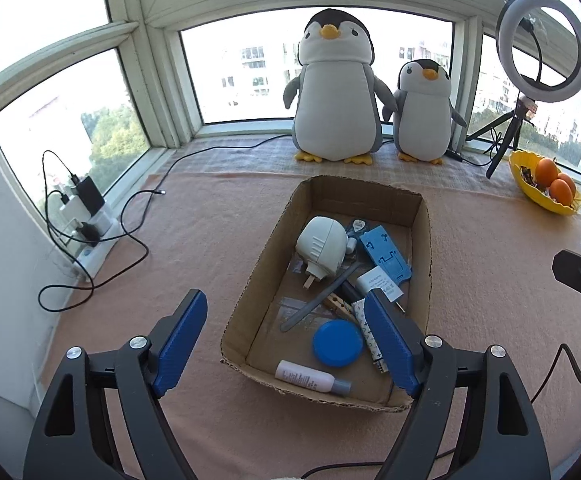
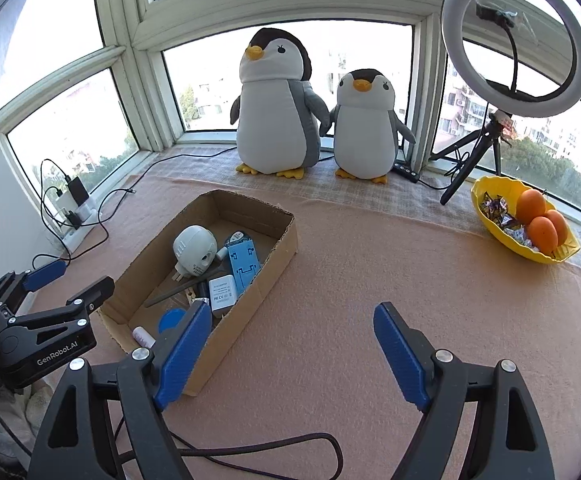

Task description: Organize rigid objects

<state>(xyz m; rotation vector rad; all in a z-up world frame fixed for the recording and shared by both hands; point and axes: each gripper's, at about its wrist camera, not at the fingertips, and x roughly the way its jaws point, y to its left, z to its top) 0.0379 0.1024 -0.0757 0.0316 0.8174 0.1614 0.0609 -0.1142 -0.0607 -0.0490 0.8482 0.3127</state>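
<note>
A brown cardboard box is seen on the pink bench, at 12 o'clock from the left gripper and 10 o'clock from the right gripper. A round white plug, a blue lid and a small bottle are kept inside. Both jaws are held wide open and nothing is gripped.

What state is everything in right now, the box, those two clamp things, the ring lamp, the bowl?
Brown cardboard box: open-topped, holding small items.
Left gripper: open, empty.
Right gripper: open, empty.
White ring lamp on tripod: upright, unlit.
Yellow plastic bowl: holding oranges and wrapped sweets.
White lilac-capped bottle: lying down.
</note>
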